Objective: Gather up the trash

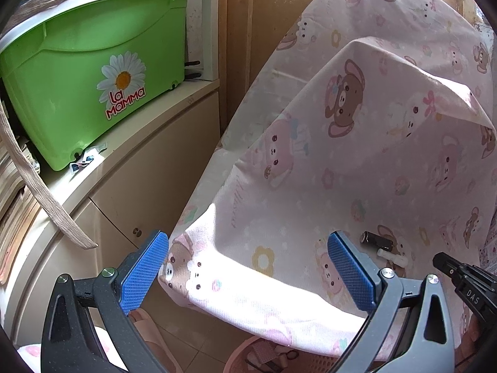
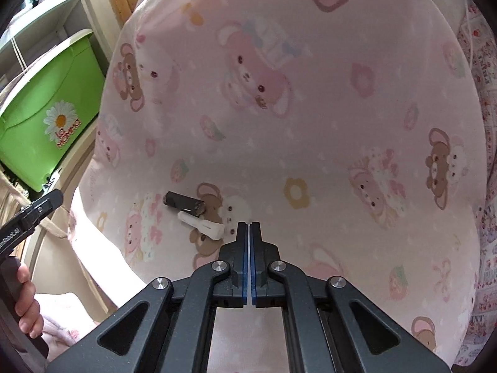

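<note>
1. Plenty was cut off: the left gripper (image 1: 248,267) showed only its two blue pads (image 1: 141,272), held wide apart with nothing between them, and in the right wrist view just a few fingers of the person's hand (image 2: 26,306) on its handle at the frame's left edge.
2. The right gripper (image 2: 249,228) had its jaws together with only a hairline slit between them and nothing pinched there.
3. Whether its tips touched the cloth could not be told.
4. The table (image 2: 310,124) lay under a pink bear-print cover, so its surface stayed hidden; its near edge draped down in front of the left gripper.
5. Two bits of trash sat near the table's near left corner: a dark cylinder (image 2: 184,204) and a white plastic piece (image 2: 201,224), side by side and seemingly touching.
6. Both lay flat, long axes roughly parallel, slanting from the table's left edge toward the right gripper's tips; the white piece's flared end came just beside the left finger.
7. What the dark cylinder was stayed hard to make out; its right end looked chipped or pale.
8. A pinkish basket (image 1: 279,357) below the table edge was mostly hidden, its contents unclear.
9. A green tub (image 1: 90,74) sat on a cabinet well off to the left.
</note>
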The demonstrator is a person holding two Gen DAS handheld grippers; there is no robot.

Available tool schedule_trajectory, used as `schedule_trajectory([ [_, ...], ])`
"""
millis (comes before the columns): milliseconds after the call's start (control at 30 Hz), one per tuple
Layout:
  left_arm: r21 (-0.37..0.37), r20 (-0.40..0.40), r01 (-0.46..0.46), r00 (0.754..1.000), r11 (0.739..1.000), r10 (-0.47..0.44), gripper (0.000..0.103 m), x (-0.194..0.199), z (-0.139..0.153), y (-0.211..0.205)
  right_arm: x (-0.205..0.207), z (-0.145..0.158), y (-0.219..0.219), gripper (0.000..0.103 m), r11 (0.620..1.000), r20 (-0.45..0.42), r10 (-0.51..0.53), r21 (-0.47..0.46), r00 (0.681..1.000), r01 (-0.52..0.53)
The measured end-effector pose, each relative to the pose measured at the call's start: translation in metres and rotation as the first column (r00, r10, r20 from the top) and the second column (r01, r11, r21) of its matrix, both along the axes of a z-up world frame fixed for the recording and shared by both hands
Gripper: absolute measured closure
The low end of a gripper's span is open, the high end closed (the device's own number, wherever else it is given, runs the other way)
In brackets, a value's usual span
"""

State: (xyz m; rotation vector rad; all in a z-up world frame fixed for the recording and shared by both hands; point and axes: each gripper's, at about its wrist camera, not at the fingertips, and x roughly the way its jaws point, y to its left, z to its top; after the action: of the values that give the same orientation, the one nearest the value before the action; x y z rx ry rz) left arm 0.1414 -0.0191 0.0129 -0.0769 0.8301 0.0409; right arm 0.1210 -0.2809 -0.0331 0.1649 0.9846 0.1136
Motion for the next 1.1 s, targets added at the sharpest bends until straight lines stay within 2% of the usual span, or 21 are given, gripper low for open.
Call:
schedule_trajectory([
  [67, -0.007, -0.004, -0.003, 1.0, 1.0, 0.003, 0.002, 0.001, -0.001, 0.001, 0.007, -0.006, 0.021, 0.068, 0.998, -0.02, 0.049, -0.044, 0.999, -0.05],
  [133, -0.008, -0.006, -0.005, 1.0, 1.0, 0.005, 0.002, 0.001, -0.001, 0.001, 0.009, -0.011, 0.038, 0.053, 0.991, -0.007, 0.08, -0.108, 0.997, -0.08],
  [200, -0.009, -0.009, -0.002, 1.0, 1.0, 0.002, 0.001, 0.001, -0.002, 0.001, 0.013, -0.017, 0.049, 0.053, 0.983, -0.024, 0.113, -0.141, 0.993, -0.115],
  [333, -0.007, -0.01, 0.013, 1.0, 1.0, -0.013, 0.001, 0.002, -0.002, 0.001, 0.019, -0.028, 0.059, 0.053, 0.979, -0.042, 0.113, -0.167, 0.993, -0.118],
  [367, -0.005, -0.012, 0.017, 1.0, 1.0, -0.017, 0.001, 0.002, -0.002, 0.001, 0.021, -0.03, 0.062, 0.053, 0.978, -0.044, 0.116, -0.171, 0.992, -0.122],
  [433, -0.005, -0.017, 0.023, 1.0, 1.0, -0.023, 0.002, 0.002, -0.003, 0.0, 0.021, -0.031, 0.062, 0.065, 0.977, -0.039, 0.112, -0.176, 0.993, -0.117],
  [500, -0.007, -0.024, 0.028, 0.999, 1.0, -0.028, 0.001, 0.003, -0.005, 0.0, 0.023, -0.032, 0.063, 0.069, 0.977, -0.036, 0.111, -0.181, 0.993, -0.116],
  [533, -0.008, -0.027, 0.032, 0.999, 0.999, -0.032, 0.002, 0.003, -0.006, -0.001, 0.024, -0.034, 0.065, 0.075, 0.976, -0.034, 0.11, -0.184, 0.993, -0.114],
  [700, -0.009, -0.033, 0.046, 0.998, 0.999, -0.046, 0.001, 0.003, -0.007, -0.005, 0.023, -0.034, 0.069, 0.09, 0.977, -0.016, 0.122, -0.176, 0.992, -0.123],
  [833, -0.009, -0.032, 0.053, 0.998, 0.999, -0.053, 0.002, 0.003, -0.007, -0.008, 0.013, -0.026, 0.064, 0.093, 0.98, 0.003, 0.123, -0.156, 0.992, -0.121],
  [867, -0.009, -0.032, 0.054, 0.998, 0.999, -0.054, 0.002, 0.003, -0.007, -0.009, 0.011, -0.024, 0.061, 0.102, 0.98, 0.005, 0.125, -0.154, 0.992, -0.123],
  [967, -0.009, -0.036, 0.055, 0.998, 0.998, -0.055, 0.002, 0.004, -0.007, -0.012, 0.004, -0.02, 0.055, 0.103, 0.982, -0.005, 0.142, -0.122, 0.99, -0.142],
  [1100, -0.011, -0.038, 0.061, 0.997, 0.998, -0.061, 0.002, 0.004, -0.007, -0.014, -0.004, -0.018, 0.057, 0.102, 0.971, -0.024, 0.216, -0.097, 0.976, -0.217],
])
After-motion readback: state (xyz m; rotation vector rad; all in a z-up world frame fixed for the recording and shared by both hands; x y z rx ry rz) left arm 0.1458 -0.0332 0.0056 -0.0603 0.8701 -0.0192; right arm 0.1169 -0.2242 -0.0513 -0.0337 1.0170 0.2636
